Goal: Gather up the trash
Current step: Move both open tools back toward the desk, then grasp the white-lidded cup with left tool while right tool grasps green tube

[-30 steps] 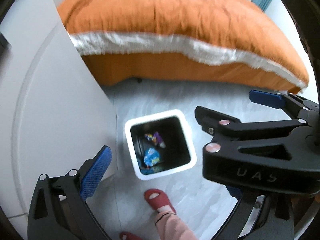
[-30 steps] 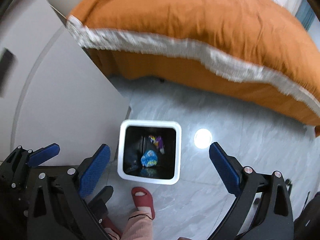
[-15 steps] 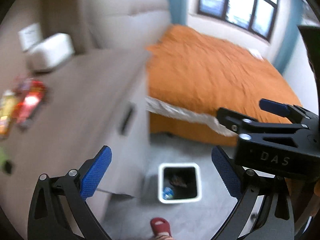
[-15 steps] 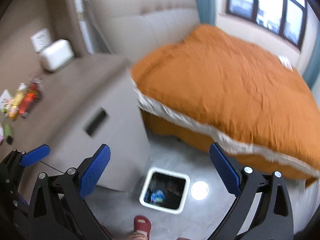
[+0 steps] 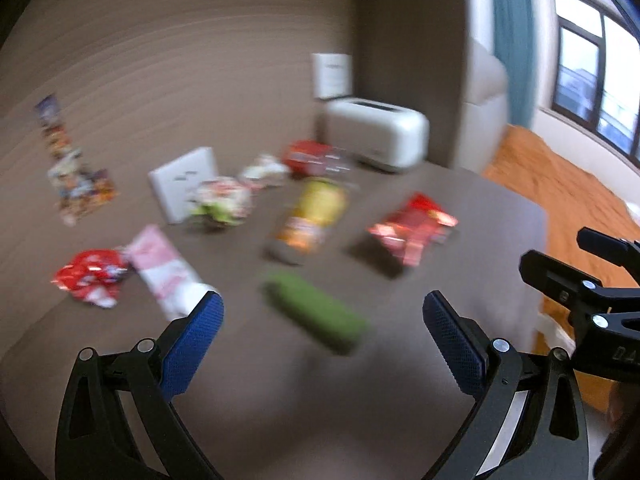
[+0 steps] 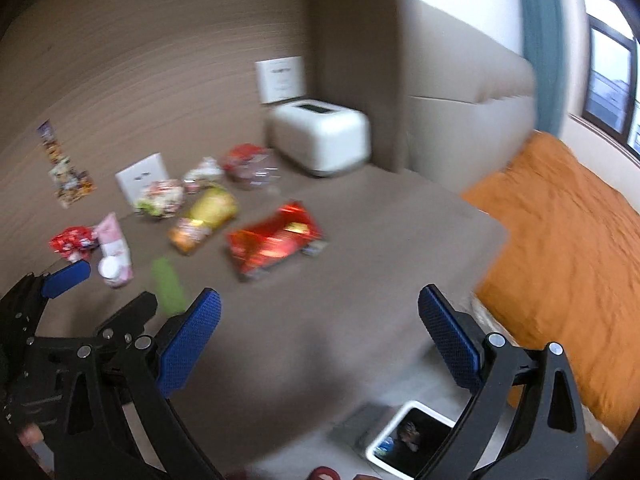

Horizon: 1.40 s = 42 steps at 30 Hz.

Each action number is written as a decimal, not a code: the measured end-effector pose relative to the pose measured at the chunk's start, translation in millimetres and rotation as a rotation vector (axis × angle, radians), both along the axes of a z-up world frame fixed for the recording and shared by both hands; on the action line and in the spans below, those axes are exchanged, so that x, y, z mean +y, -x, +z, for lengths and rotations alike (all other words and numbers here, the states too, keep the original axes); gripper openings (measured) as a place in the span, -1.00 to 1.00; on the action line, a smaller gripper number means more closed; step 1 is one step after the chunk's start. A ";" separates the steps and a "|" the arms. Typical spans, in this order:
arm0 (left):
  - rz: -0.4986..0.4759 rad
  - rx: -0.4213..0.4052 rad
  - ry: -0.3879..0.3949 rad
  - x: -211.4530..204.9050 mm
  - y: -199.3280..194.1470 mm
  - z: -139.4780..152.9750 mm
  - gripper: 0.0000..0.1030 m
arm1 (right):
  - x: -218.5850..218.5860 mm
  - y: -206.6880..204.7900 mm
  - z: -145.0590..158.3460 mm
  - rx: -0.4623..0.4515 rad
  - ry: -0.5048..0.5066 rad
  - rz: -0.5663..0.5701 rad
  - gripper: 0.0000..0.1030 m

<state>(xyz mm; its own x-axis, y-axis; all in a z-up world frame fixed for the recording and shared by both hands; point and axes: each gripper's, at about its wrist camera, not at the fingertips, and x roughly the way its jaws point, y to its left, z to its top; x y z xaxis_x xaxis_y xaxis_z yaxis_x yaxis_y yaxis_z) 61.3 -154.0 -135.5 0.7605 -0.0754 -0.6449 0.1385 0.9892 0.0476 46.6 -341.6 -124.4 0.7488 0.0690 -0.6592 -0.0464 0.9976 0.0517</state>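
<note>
Bed (image 6: pixel 560 240), orange cover, fills the room off to the right of both sets of jaws. Brown surface (image 5: pixel 460 248) lies straight ahead of them and carries all the litter.

White box-shaped appliance (image 5: pixel 378 136) stands at the far edge, well beyond the jaws, against the wall. White bin (image 6: pixel 412 436) sits on the floor below the right gripper (image 6: pixel 320 332), near its right jaw; some rubbish shows inside.

Trash, larger to smaller:
- red foil bag (image 5: pixel 412 228), ahead and slightly right of the left gripper (image 5: pixel 322 332)
- yellow-orange bag (image 5: pixel 312 216), ahead of centre
- pink-white packet (image 5: pixel 164 268), just beyond the left jaw's tip
- green packet (image 5: pixel 316 316), nearest piece, lying between the left gripper's jaws in line of sight, a little ahead of them
- crumpled red wrapper (image 5: pixel 90 280), far left
- further small wrappers cluster behind, near a white card (image 5: pixel 184 184).

Left gripper: jaws spread wide, holding nothing. Right gripper: jaws likewise wide apart, empty.

Judgement: step in hand is reaching for the next piece. The green packet looks the sensible pick for the left. It lies diagonal, so turn the jaws to cross its narrow width, come down low to the surface, close on the middle. The right could take the red foil bag by an edge; foil probably slips.

Writing: the right gripper's body, seen in the left view, shows raised letters, partly cut off, perhaps "DA". Packet print is too blurred to read.
</note>
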 end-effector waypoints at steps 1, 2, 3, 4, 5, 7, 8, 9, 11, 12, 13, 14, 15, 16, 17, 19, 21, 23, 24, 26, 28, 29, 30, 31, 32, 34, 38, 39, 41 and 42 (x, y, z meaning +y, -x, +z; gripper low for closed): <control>0.025 -0.015 -0.017 12.4 -3.9 0.0 0.91 | 12.5 -5.3 0.2 0.004 0.001 0.023 0.91; 0.042 -0.030 -0.033 22.4 -6.6 -0.5 0.91 | 21.1 -9.0 0.0 0.006 0.004 0.041 0.91; 0.050 -0.046 -0.045 35.4 -4.6 0.7 0.91 | 30.3 -13.4 -0.6 0.007 0.007 0.061 0.91; 0.055 -0.059 -0.069 45.9 -9.3 -1.3 0.91 | 41.1 -16.2 -1.3 0.010 0.009 0.082 0.91; 0.054 -0.063 -0.083 54.1 -8.4 -2.6 0.91 | 49.0 -17.3 -1.6 0.014 0.010 0.100 0.91; 0.040 -0.068 -0.112 68.4 -17.2 -6.5 0.91 | 64.5 -25.8 -7.6 0.032 0.025 0.133 0.91; 0.022 -0.063 -0.122 75.3 -19.2 -8.1 0.91 | 70.5 -30.0 -11.6 0.040 0.032 0.146 0.91; -0.002 -0.055 -0.128 78.7 -23.1 -10.0 0.91 | 77.5 -34.8 -15.8 0.051 0.040 0.159 0.91; -0.062 -0.042 -0.159 82.7 -32.4 -17.7 0.91 | 87.9 -42.4 -25.1 0.078 0.053 0.175 0.91; -0.084 -0.034 -0.169 83.0 -33.6 -21.8 0.91 | 92.8 -47.1 -30.9 0.097 0.056 0.184 0.91; -0.117 -0.024 -0.178 84.2 -38.8 -26.5 0.91 | 96.6 -50.5 -36.4 0.113 0.059 0.190 0.91; -0.139 -0.018 -0.178 84.4 -39.5 -28.9 0.91 | 101.0 -54.5 -42.5 0.130 0.065 0.195 0.91; -0.161 -0.011 -0.173 84.4 -40.6 -31.3 0.89 | 103.7 -56.0 -46.7 0.141 0.072 0.199 0.90; -0.187 0.001 -0.181 84.9 -45.4 -35.9 0.89 | 107.1 -58.7 -51.5 0.150 0.083 0.207 0.85; -0.203 0.007 -0.183 84.5 -47.4 -39.6 0.88 | 109.2 -59.4 -54.6 0.156 0.088 0.213 0.80; -0.255 0.036 -0.177 85.7 -55.7 -48.9 0.84 | 112.7 -63.6 -62.4 0.179 0.092 0.224 0.69; -0.294 0.072 -0.156 86.4 -60.2 -54.6 0.66 | 116.5 -67.5 -69.7 0.204 0.098 0.240 0.60; -0.329 0.089 -0.115 87.0 -65.2 -54.2 0.46 | 120.6 -68.3 -73.3 0.213 0.098 0.259 0.33; -0.339 0.095 -0.105 86.5 -67.6 -54.3 0.30 | 123.7 -68.4 -74.8 0.217 0.106 0.272 0.24; -0.346 0.130 -0.094 86.1 -72.9 -57.7 -0.11 | 131.4 -68.6 -79.0 0.234 0.124 0.306 -0.26; -0.343 0.138 -0.089 85.9 -74.9 -58.4 -0.36 | 136.6 -67.6 -78.3 0.231 0.123 0.321 -0.47; -0.340 0.139 -0.093 85.5 -74.2 -58.1 -0.37 | 137.7 -67.8 -77.9 0.235 0.123 0.323 -0.47; -0.338 0.139 -0.095 85.6 -73.3 -57.6 -0.40 | 138.5 -67.6 -77.2 0.234 0.120 0.323 -0.47; -0.332 0.136 -0.096 85.6 -71.4 -56.3 -0.44 | 138.4 -67.2 -76.1 0.233 0.118 0.320 -0.47; -0.328 0.141 -0.093 86.9 -69.7 -55.4 -0.44 | 137.6 -66.7 -74.0 0.229 0.114 0.316 -0.47; -0.323 0.143 -0.078 88.9 -66.4 -52.2 -0.48 | 136.4 -65.3 -69.7 0.223 0.104 0.311 -0.47; -0.316 0.147 -0.040 94.3 -60.0 -42.7 -0.48 | 131.6 -60.1 -57.2 0.198 0.099 0.296 -0.47; -0.316 0.145 -0.036 94.8 -58.7 -40.5 -0.48 | 130.0 -57.6 -53.6 0.189 0.097 0.290 -0.47; -0.311 0.136 -0.039 96.5 -53.6 -33.5 -0.48 | 125.9 -53.6 -47.5 0.178 0.089 0.277 -0.47; -0.310 0.129 -0.034 97.4 -50.7 -28.8 -0.48 | 123.5 -50.8 -43.8 0.171 0.087 0.269 -0.47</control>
